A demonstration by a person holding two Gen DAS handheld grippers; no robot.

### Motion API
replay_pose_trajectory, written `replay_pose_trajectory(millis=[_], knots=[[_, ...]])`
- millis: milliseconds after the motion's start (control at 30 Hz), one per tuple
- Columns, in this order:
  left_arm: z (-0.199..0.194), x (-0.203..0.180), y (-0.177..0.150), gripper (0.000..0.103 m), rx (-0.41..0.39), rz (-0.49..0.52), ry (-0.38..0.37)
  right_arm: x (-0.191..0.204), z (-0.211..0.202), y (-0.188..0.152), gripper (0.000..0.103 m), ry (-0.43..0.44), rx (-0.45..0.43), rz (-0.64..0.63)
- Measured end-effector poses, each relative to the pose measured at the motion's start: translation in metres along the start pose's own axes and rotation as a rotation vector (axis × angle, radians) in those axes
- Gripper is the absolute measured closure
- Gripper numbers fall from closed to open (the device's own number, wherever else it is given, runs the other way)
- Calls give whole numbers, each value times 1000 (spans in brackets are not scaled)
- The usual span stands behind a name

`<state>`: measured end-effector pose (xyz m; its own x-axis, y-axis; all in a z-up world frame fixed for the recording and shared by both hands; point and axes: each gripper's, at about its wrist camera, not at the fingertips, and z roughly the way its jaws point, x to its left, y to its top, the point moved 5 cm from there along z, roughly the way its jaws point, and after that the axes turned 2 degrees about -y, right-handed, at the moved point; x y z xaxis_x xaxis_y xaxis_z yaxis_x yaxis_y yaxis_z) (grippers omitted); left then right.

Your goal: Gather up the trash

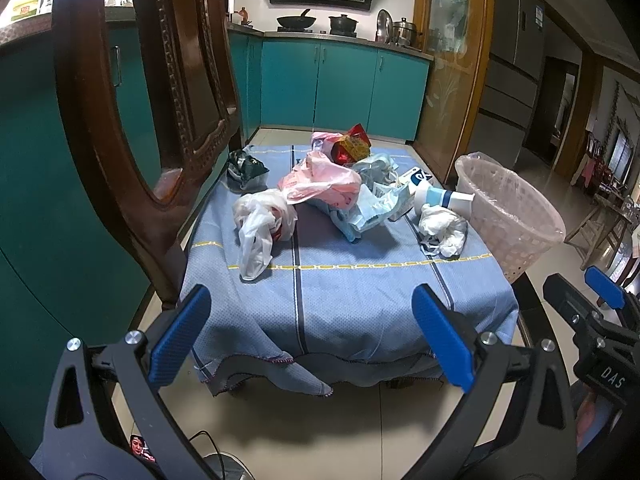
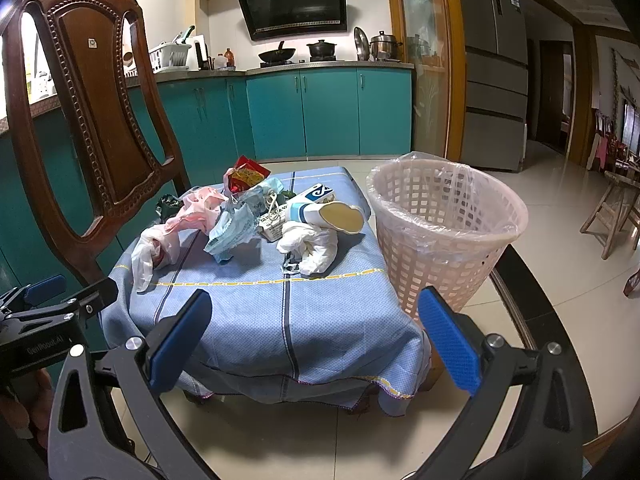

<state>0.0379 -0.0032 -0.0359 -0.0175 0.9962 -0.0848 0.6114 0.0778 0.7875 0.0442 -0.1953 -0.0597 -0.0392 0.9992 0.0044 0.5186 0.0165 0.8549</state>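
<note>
A wooden chair [image 2: 92, 120] stands at far left, against the bench's left side. The left claw [image 1: 308, 336] hangs before the bench [image 1: 344, 300], its blue fingers [image 1: 180, 336] spread apart and empty. On the blue cloth [image 2: 280, 320] covering the bench lies the trash, left to right: a dark wrapper [image 1: 244, 168] near the chair, a white bag [image 1: 260, 224], a pink bag [image 1: 320, 180] with a red packet [image 1: 352, 146] behind it, a crumpled blue mask [image 2: 232, 232], a small carton [image 2: 320, 194], a tube [image 2: 328, 214] on its side, and a white wad [image 2: 310, 246]. The right claw [image 2: 314, 340] is likewise apart and empty, short of the bench's near edge. At right a lined basket [image 2: 444, 232] stands on the floor [image 2: 560, 300], just beside the bench.
</note>
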Motion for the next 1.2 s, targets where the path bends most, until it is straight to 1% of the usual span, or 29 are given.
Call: replay_pose_trajectory(millis=[1200], knots=[[2, -1, -4, 3, 11, -2, -2, -1, 1, 0, 3, 1, 3, 2]])
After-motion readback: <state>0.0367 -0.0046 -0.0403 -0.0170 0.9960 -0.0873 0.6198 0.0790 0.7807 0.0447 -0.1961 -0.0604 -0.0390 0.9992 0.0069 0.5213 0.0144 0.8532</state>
